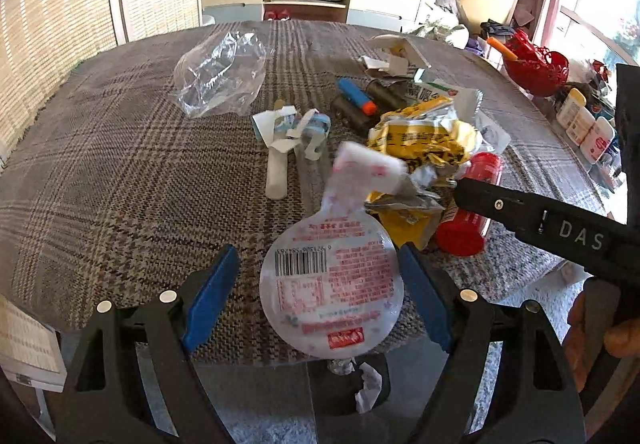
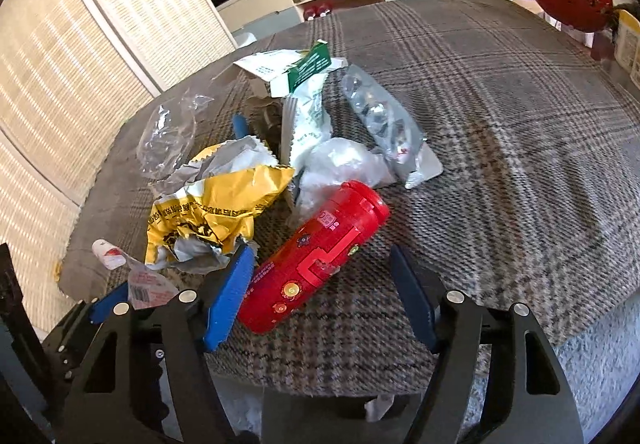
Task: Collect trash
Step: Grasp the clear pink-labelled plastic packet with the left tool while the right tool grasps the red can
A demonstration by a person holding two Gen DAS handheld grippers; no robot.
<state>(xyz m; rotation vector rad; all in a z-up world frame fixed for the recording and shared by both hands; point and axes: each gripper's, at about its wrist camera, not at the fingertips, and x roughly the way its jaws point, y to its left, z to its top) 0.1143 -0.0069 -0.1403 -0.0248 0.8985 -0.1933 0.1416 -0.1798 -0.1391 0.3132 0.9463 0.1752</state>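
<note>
A pile of trash lies on the plaid tablecloth (image 1: pixel 120 164). My left gripper (image 1: pixel 320 264) is open, with a round white foil lid (image 1: pixel 332 292) with red print and a barcode between its blue pads, blurred and apparently loose. My right gripper (image 2: pixel 320 284) is open, its pads either side of a red can (image 2: pixel 316 256) lying on its side. The can also shows in the left wrist view (image 1: pixel 468 204). A crumpled yellow wrapper (image 2: pixel 216 212) lies left of the can. The lid shows at the far left of the right wrist view (image 2: pixel 146 284).
A clear plastic bag (image 1: pixel 220 76), torn white paper (image 1: pixel 292 132), a blue and orange pen (image 1: pixel 356 96), a green and white carton (image 2: pixel 296 72) and a foil blister pack (image 2: pixel 384 128) lie on the cloth. A red basket (image 1: pixel 536 64) stands far right. Crumpled paper (image 1: pixel 368 388) lies below the table edge.
</note>
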